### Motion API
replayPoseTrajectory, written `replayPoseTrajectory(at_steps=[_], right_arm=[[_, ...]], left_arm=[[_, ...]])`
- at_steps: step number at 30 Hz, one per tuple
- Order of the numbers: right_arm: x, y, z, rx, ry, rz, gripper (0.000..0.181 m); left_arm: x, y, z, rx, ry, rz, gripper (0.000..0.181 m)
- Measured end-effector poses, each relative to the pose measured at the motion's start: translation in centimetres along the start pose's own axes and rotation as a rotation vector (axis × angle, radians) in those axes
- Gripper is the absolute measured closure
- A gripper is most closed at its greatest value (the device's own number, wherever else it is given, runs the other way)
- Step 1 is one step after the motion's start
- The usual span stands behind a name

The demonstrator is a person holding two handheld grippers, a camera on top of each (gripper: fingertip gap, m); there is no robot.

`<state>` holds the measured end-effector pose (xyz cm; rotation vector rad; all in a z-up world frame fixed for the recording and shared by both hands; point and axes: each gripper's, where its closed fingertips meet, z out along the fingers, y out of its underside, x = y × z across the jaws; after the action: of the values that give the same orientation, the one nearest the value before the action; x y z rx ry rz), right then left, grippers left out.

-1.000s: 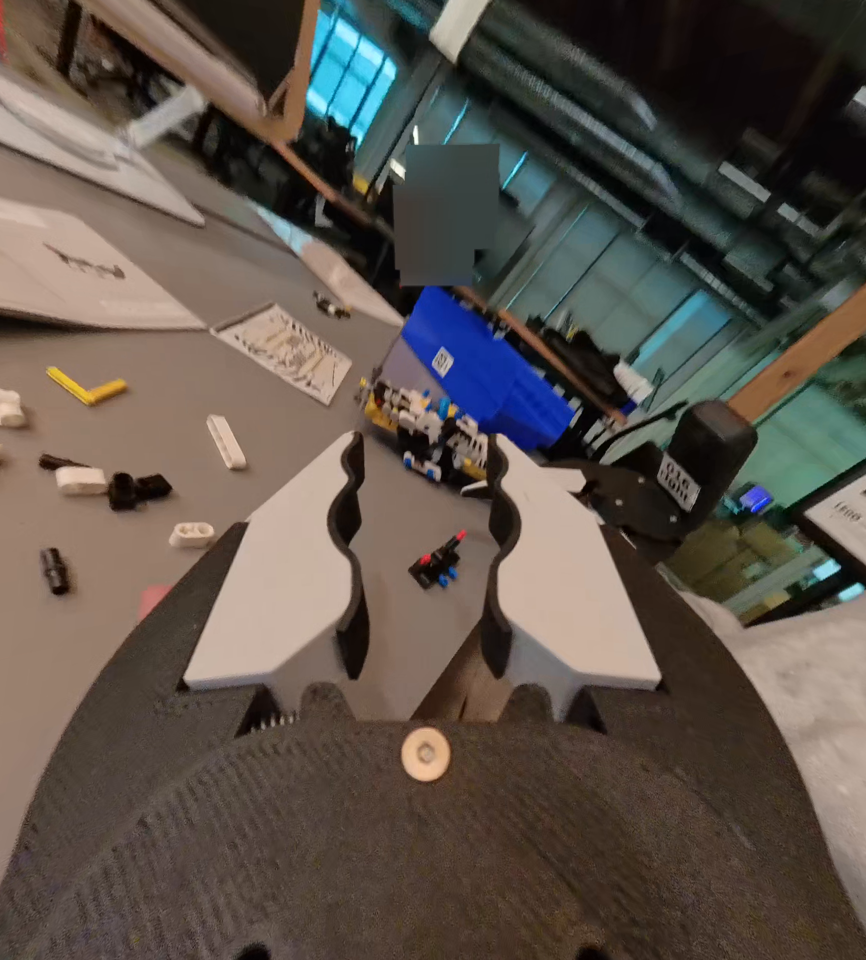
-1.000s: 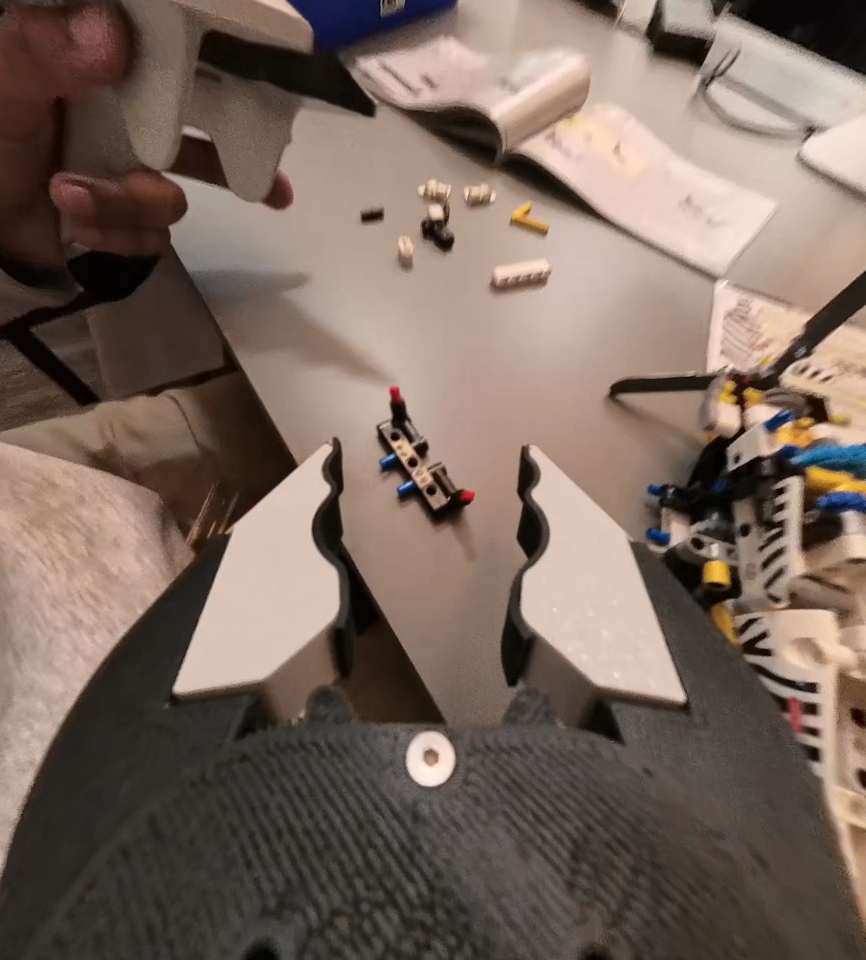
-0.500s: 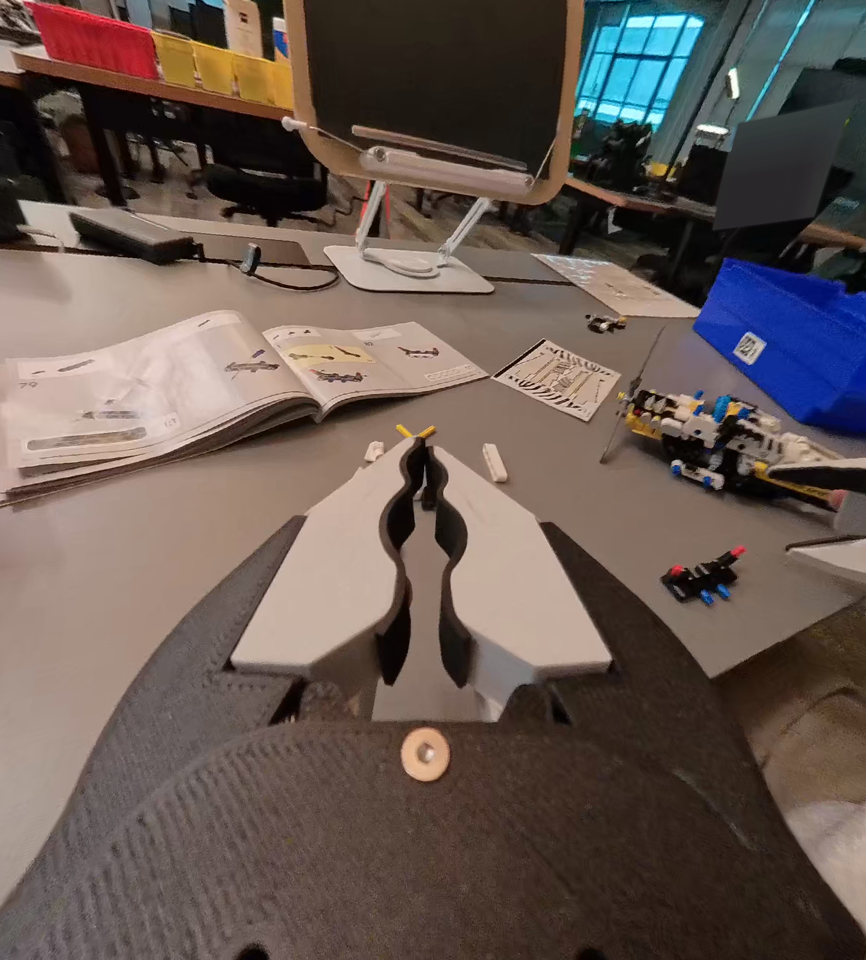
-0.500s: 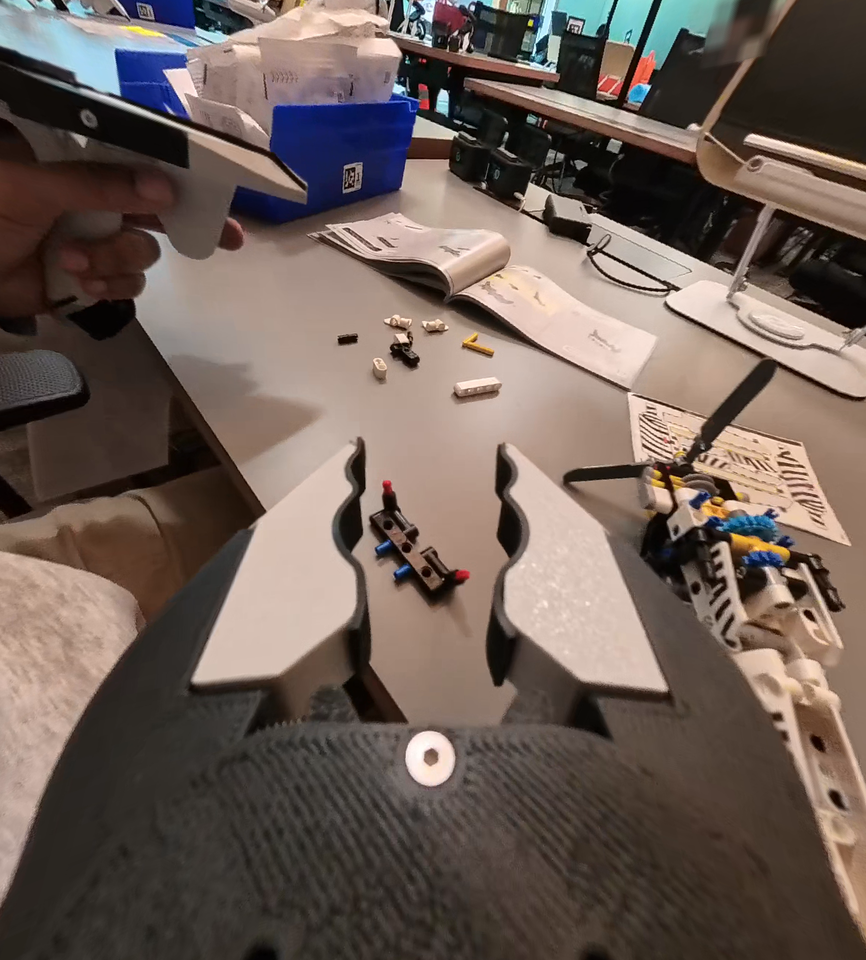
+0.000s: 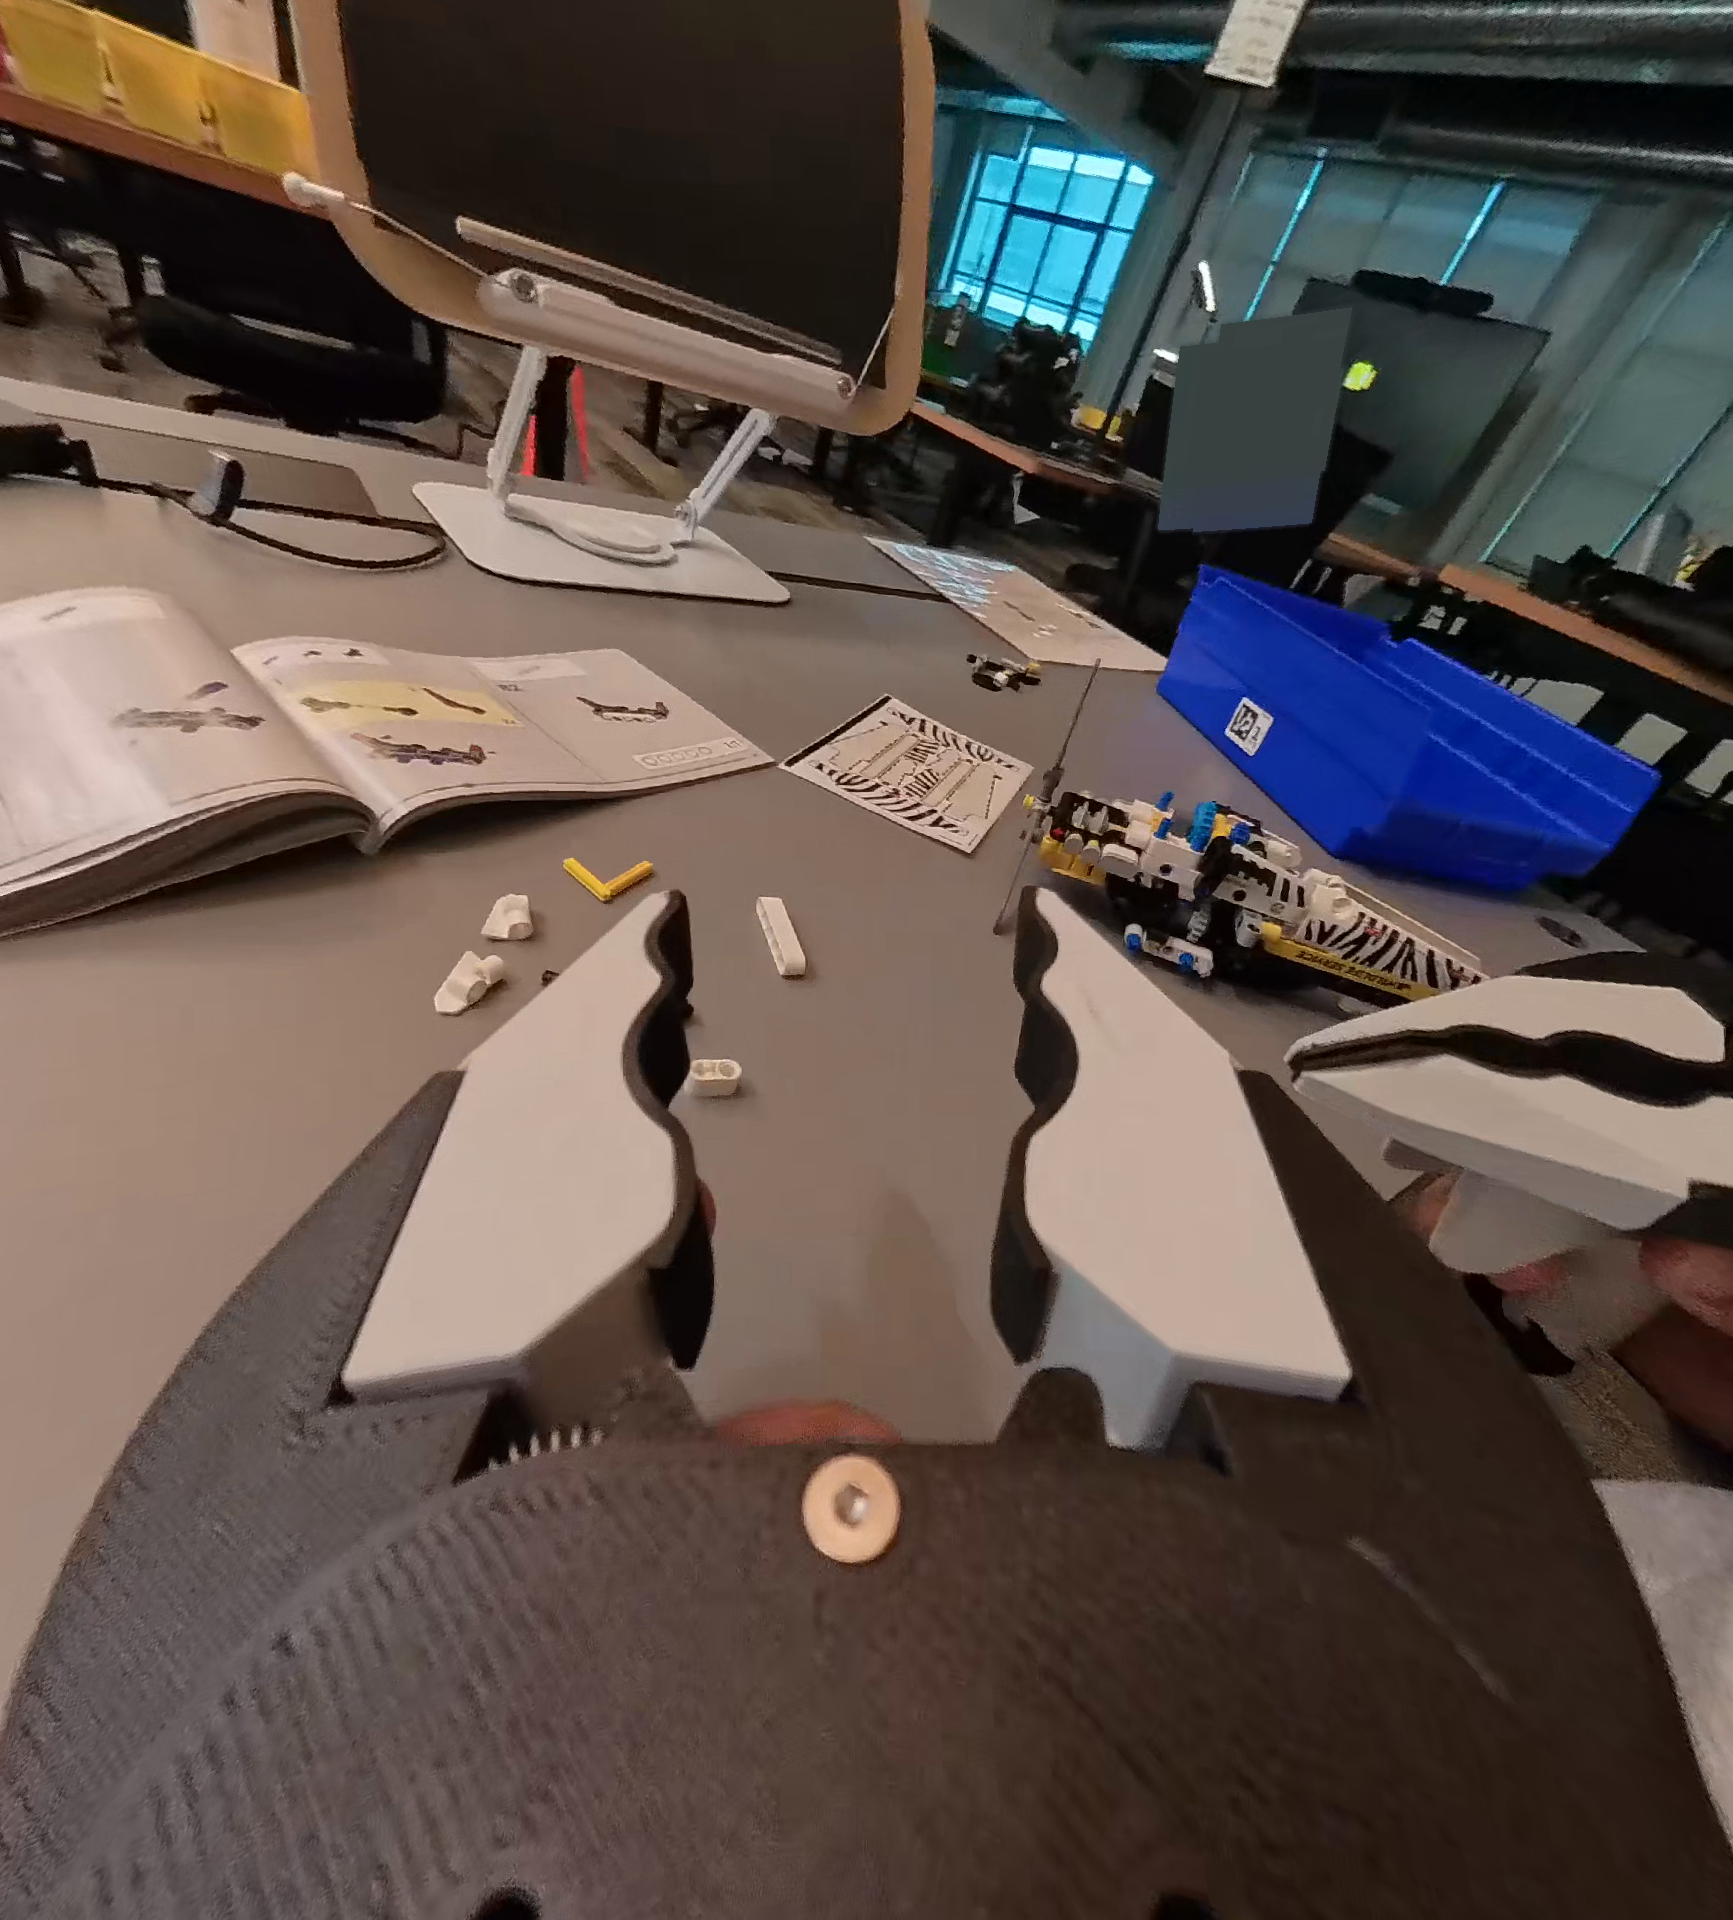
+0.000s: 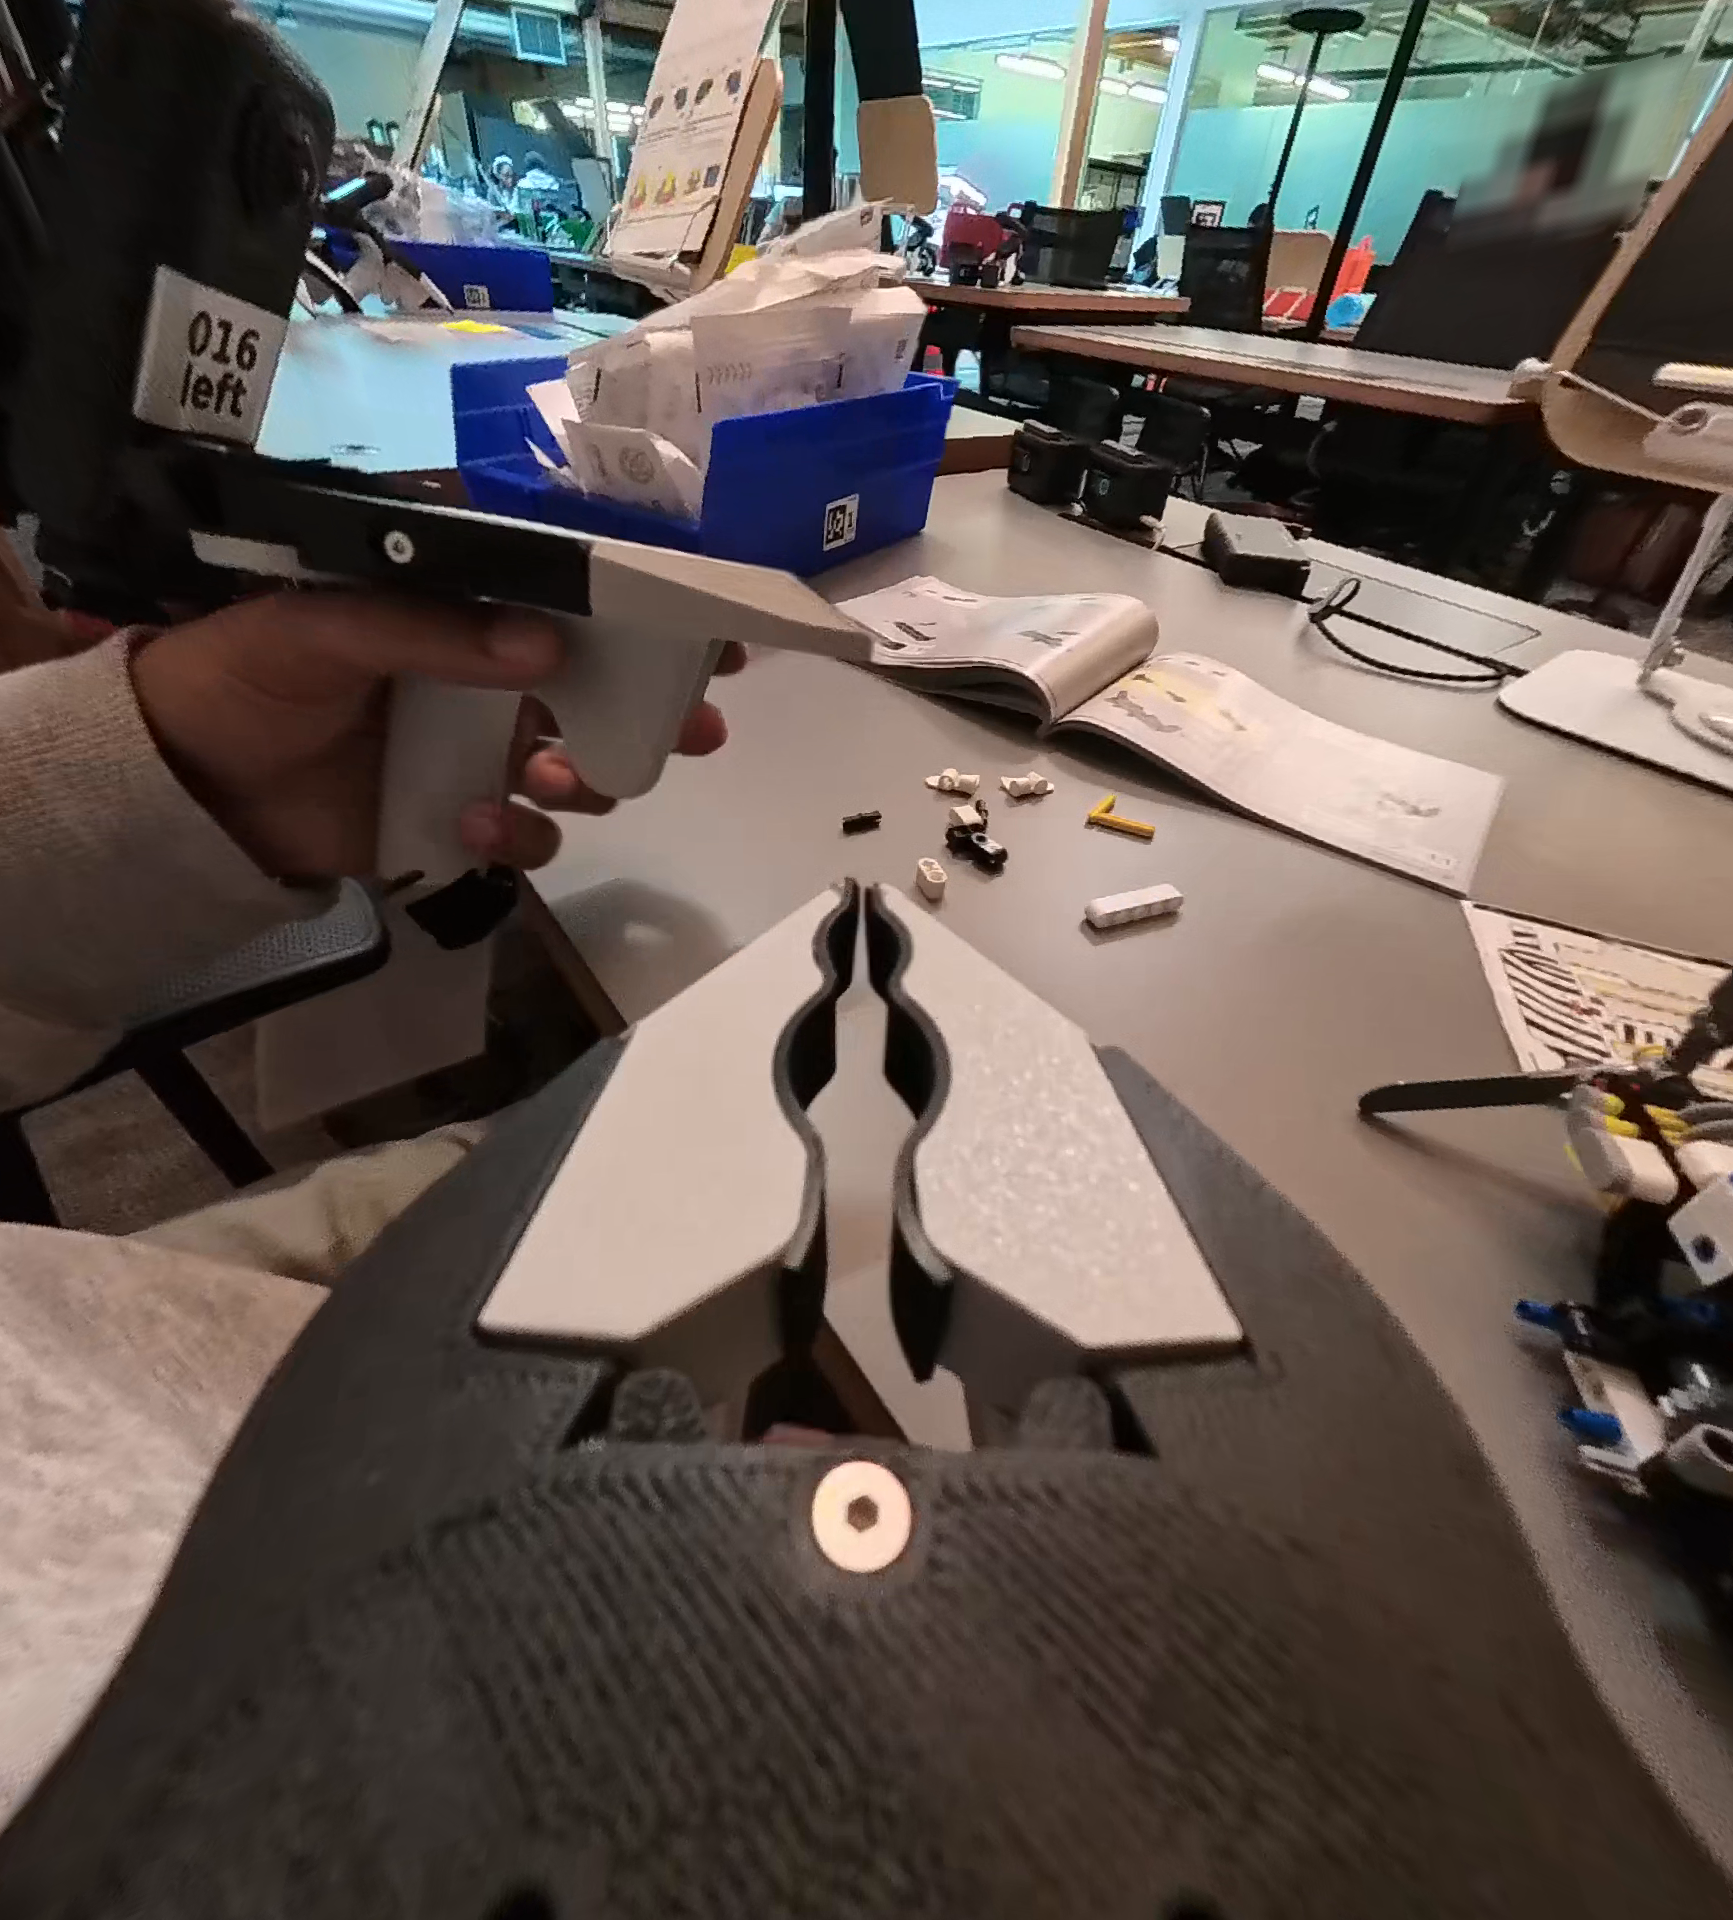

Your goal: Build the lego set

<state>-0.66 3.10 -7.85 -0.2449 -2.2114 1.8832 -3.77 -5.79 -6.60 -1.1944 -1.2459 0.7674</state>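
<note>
Lego helicopter (image 5: pixel 1226 894) flat, rotor end toward sticker sheet (image 5: pixel 909 769).

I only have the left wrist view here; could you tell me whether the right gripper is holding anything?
Observer: No. In the right wrist view the right gripper is shut, with nothing between its fingers.
Operator: Thanks. Does my view miss any loose pieces?
Observer: Yes, a black connector and a small black pin lie near the small white piece.
Operator: Anything else out of my frame?
Observer: A second blue bin, stuffed with white papers, stands left of the open booklet.
</note>
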Motion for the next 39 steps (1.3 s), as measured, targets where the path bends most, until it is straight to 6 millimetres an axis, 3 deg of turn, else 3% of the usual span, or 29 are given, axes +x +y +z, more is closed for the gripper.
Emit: replayPoseTrajectory(at_steps=[3,7,9,11,17,23,25,27,30,33,35,39], right_arm=[[-0.4,-0.1,-0.1,0.012,-0.037,0.012,0.173],[-0.7,-0.1,-0.2,0.024,-0.089,0.073,0.168],[-0.6,-0.1,-0.4,0.029,-0.099,0.088,0.168],[-0.3,-0.3,-0.7,0.036,-0.096,0.091,0.168],[0.9,-0.7,-1.8,0.059,-0.058,0.082,0.168],[1.8,-0.8,-2.5,0.073,-0.045,0.104,0.169],[2.2,-0.9,-2.6,0.077,-0.033,0.095,0.169],[2.8,-0.8,-2.9,0.072,-0.013,0.077,0.168],[4.3,-0.1,-3.1,0.021,0.051,0.033,0.161],[6.3,0.7,-3.1,-0.062,0.149,-0.036,0.149],[7.3,0.4,-3.3,-0.087,0.225,-0.102,0.151],[7.2,-0.6,-3.0,-0.096,0.259,-0.230,0.150]], left_arm=[[-0.2,0.7,0.6,-0.043,-0.037,0.012,0.122],[-1.1,3.1,2.3,-0.215,-0.145,0.098,0.134],[-1.0,4.4,3.6,-0.319,-0.147,0.119,0.135],[-0.4,5.1,5.2,-0.390,-0.102,0.117,0.151],[-1.5,6.5,8.9,-0.517,-0.131,0.176,0.150],[-2.8,8.4,10.2,-0.628,-0.155,0.199,0.149],[-3.0,8.5,10.2,-0.645,-0.157,0.231,0.176],[-2.9,8.5,10.1,-0.654,-0.147,0.227,0.176],[-1.4,7.8,9.8,-0.596,-0.066,0.112,0.176],[3.6,5.4,9.1,-0.458,0.204,-0.225,0.176],[6.0,3.9,8.2,-0.386,0.339,-0.391,0.176],[9.2,3.6,6.7,-0.376,0.462,-0.460,0.176]])
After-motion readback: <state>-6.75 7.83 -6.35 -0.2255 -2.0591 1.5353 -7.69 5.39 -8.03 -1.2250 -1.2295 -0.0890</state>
